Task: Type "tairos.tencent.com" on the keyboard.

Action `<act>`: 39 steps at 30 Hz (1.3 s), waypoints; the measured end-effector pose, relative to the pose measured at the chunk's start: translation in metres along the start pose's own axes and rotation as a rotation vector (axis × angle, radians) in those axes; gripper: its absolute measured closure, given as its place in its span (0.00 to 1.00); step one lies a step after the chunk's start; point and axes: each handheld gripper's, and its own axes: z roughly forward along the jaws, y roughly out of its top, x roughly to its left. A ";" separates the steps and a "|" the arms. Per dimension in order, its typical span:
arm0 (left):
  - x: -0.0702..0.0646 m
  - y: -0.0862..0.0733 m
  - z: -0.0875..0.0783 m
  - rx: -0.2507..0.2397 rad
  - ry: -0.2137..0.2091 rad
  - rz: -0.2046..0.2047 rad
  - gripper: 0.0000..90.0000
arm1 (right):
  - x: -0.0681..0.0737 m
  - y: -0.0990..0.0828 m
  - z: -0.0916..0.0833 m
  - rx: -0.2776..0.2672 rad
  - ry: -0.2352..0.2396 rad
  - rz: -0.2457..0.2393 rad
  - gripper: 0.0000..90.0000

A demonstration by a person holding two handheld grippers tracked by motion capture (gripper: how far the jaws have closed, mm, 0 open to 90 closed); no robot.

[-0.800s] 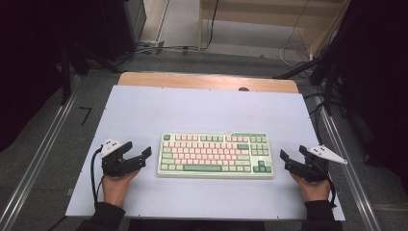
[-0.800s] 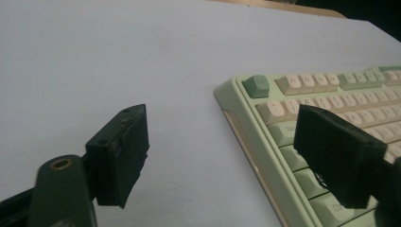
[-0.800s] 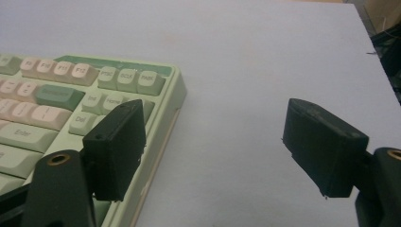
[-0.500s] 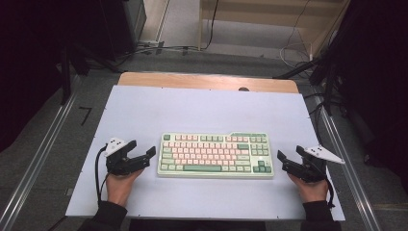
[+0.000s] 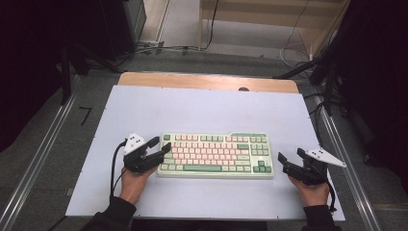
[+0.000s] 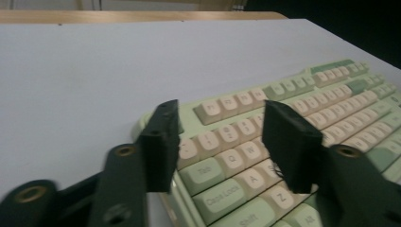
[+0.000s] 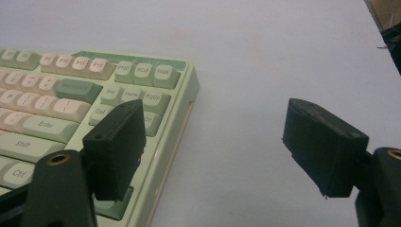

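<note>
Keyboard (image 5: 215,155): lies flat on the white table (image 5: 202,110), near its front edge, between the two grippers; cream and green keys face up.
Long axis: runs left to right across the table, so each short end faces one gripper.
Left gripper (image 5: 161,146): at the keyboard's left end, jaws pointing right along the long axis. In the left gripper view (image 6: 220,142) the jaws stand partly apart above the left key columns, one over the outer edge and one over the letter keys; nothing is held.
Left contact: whether the tips touch the keycaps or hover just above them cannot be told from these views.
Right gripper (image 5: 286,163): just beside the right end, jaws pointing left. In the right gripper view (image 7: 213,146) the jaws are wide apart, one over the keyboard's near right corner, the other over bare table; nothing is gripped.
Nearer hand: the left, already over the keyboard's end; the right hand's gripper is barely at the other corner.
Coming move (judgement): both grippers close in along the long axis to take the two short ends.
</note>
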 end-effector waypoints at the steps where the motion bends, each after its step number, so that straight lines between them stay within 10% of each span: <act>1: -0.002 0.000 0.002 0.009 -0.010 0.010 0.56 | 0.000 0.000 0.000 0.000 0.000 0.000 0.23; 7: -0.017 0.009 0.016 0.061 -0.098 0.032 1.00 | 0.005 0.001 0.001 0.001 0.009 -0.012 0.23; 21: -0.046 0.015 0.058 0.168 -0.162 0.091 1.00 | 0.006 0.000 0.003 0.009 0.012 -0.019 0.23; 39: -0.059 0.015 0.080 0.272 -0.138 0.120 1.00 | 0.006 0.000 0.004 0.018 0.012 -0.023 0.23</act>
